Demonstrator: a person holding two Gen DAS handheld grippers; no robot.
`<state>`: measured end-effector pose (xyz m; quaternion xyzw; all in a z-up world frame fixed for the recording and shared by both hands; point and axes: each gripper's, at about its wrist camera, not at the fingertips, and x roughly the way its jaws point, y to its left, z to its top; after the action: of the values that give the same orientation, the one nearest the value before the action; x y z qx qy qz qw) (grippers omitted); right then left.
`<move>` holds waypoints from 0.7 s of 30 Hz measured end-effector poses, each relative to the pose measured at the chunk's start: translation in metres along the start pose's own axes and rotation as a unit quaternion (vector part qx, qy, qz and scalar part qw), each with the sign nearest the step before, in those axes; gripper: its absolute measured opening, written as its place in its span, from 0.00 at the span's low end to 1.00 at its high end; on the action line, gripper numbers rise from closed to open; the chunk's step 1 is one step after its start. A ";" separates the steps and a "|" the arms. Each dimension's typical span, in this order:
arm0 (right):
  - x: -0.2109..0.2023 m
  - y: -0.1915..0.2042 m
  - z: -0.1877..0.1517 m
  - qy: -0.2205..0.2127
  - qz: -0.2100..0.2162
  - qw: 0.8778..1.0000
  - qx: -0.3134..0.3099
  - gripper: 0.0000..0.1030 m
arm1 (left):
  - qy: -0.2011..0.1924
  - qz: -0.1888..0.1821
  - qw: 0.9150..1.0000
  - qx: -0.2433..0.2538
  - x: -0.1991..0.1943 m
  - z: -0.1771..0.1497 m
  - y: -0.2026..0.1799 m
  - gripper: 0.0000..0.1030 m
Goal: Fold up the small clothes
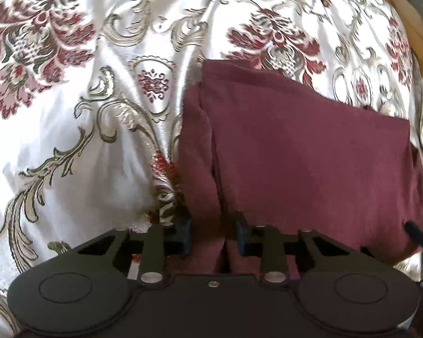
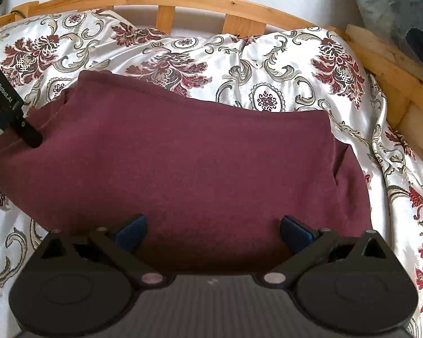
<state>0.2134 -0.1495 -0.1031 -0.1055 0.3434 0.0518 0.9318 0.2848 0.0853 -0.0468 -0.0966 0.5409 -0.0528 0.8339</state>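
A maroon garment point(image 1: 310, 155) lies folded in layers on a satin floral bedspread point(image 1: 70, 129). My left gripper point(image 1: 213, 232) sits at its near left edge, jaws partly closed around a fold of the maroon cloth. In the right wrist view the garment point(image 2: 183, 155) fills the middle. My right gripper point(image 2: 213, 232) is open wide, its blue pads point(image 2: 132, 232) resting over the garment's near edge with nothing pinched. The left gripper's finger point(image 2: 28, 133) shows at the garment's far left corner.
The floral bedspread point(image 2: 282, 64) covers a bed with a wooden slatted frame point(image 2: 166, 0) behind and on the right. A white wall stands beyond it. A blue-grey bundle point(image 2: 403, 5) sits at the upper right.
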 end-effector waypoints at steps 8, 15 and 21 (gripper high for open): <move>-0.011 -0.017 0.009 0.003 0.018 0.999 0.032 1.00 | -0.011 0.071 0.992 0.107 -0.018 -0.001 -0.050 0.16; -0.025 -0.046 0.017 -0.019 0.025 0.996 0.078 1.00 | -0.017 0.124 0.968 0.218 -0.038 -0.002 -0.113 0.12; -0.051 -0.090 0.021 -0.068 0.013 0.990 0.122 1.00 | -0.049 0.057 0.980 0.183 -0.066 0.023 -0.157 0.11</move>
<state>0.2031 -0.2334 -0.0396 0.0173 0.2845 0.0283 0.9581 0.2809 -0.0531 0.0558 0.0860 0.4852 -0.0980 0.8646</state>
